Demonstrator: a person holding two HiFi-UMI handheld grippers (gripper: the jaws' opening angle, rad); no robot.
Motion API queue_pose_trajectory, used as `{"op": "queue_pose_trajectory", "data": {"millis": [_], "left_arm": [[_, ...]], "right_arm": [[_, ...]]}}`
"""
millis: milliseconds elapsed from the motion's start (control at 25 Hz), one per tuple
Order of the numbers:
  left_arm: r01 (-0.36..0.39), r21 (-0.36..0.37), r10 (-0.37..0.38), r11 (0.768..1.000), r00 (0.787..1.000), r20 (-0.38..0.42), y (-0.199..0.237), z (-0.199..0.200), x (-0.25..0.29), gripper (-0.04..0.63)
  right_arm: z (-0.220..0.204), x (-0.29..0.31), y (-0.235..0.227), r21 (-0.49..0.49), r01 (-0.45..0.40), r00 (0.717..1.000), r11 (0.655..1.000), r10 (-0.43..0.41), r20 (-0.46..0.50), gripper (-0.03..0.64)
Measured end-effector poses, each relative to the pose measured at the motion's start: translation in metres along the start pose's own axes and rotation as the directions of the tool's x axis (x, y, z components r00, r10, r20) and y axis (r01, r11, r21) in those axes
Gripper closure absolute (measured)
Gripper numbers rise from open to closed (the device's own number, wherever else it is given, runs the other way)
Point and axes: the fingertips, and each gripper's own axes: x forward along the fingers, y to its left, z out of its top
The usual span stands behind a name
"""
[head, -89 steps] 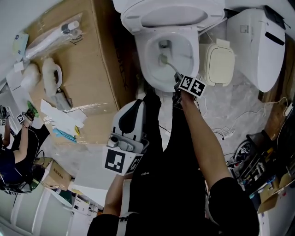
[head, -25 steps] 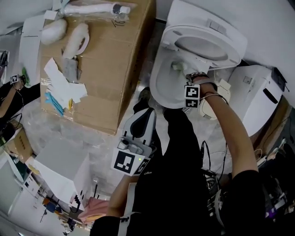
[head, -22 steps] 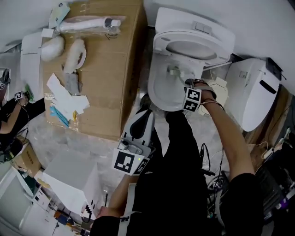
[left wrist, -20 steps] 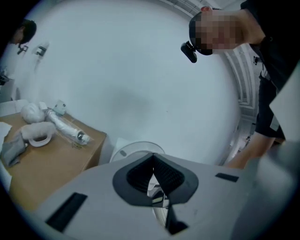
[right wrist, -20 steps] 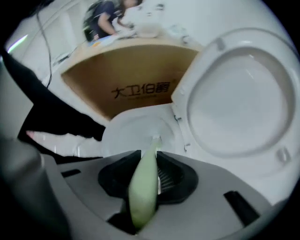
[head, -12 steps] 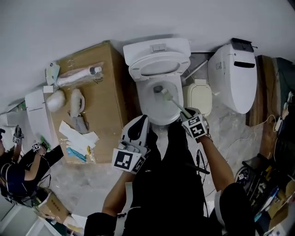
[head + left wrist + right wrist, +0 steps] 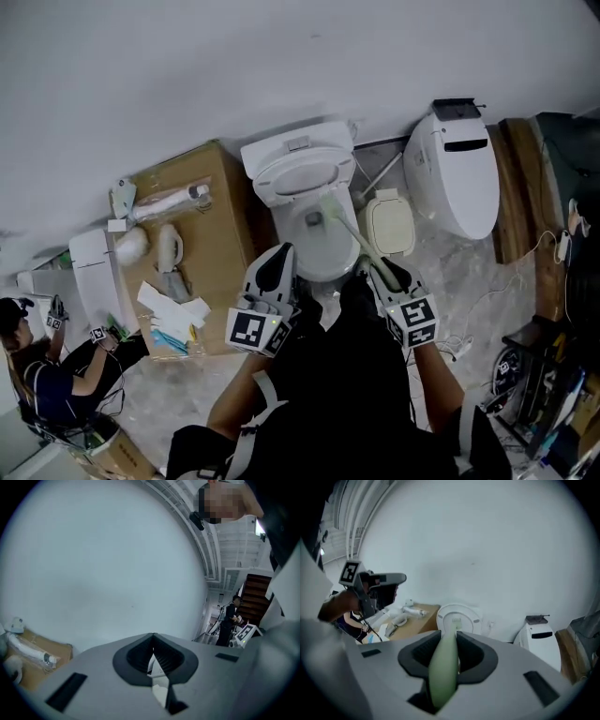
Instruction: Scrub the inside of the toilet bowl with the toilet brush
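We hold the toilet brush (image 7: pixel 345 232) by its pale green handle, clamped in the right tongs (image 7: pixel 377 274), with its far end over the toilet bowl (image 7: pixel 328 267). The left tongs (image 7: pixel 272 272) are pressed together and empty, just beside the bowl's near rim. A cardboard box (image 7: pixel 202 187) stands to the left of the toilet.

I read this as a test hall or workshop fitted out as a mock bathroom, not a home. The toilet (image 7: pixel 302 202) stands against a bare white wall (image 7: pixel 234 66), with a big cardboard box (image 7: pixel 202 239) right beside it carrying loose parts and papers. A second white toilet unit (image 7: pixel 450 178) stands near it on the pale floor (image 7: pixel 469 272), cables (image 7: pixel 461 347) trail about, and another person (image 7: pixel 47 389) is down low at far left. The left gripper view shows a staircase (image 7: pixel 257 597) in an open hall.
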Motion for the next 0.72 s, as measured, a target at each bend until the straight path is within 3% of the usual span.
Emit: {"op": "queue_pose_trajectory", "data": {"millis": [280, 440, 720], "left_arm": [[-0.035, 0.044, 0.031, 0.998, 0.996, 0.086, -0.026, 0.041, 0.006, 0.588], [-0.054, 0.033, 0.051, 0.998, 0.995, 0.09, -0.025, 0.043, 0.012, 0.587], [-0.068, 0.075, 0.058, 0.995, 0.99, 0.13, -0.025, 0.064, 0.021, 0.586]], "right_arm": [[0.075, -0.049, 0.004, 0.006, -0.024, 0.976, 1.0, 0.022, 0.216, 0.505], [0.085, -0.048, 0.0, 0.01, -0.042, 0.97, 0.999, 0.038, 0.24, 0.505], [0.098, -0.044, -0.02, 0.028, -0.029, 0.969, 0.999, 0.021, 0.245, 0.505]]}}
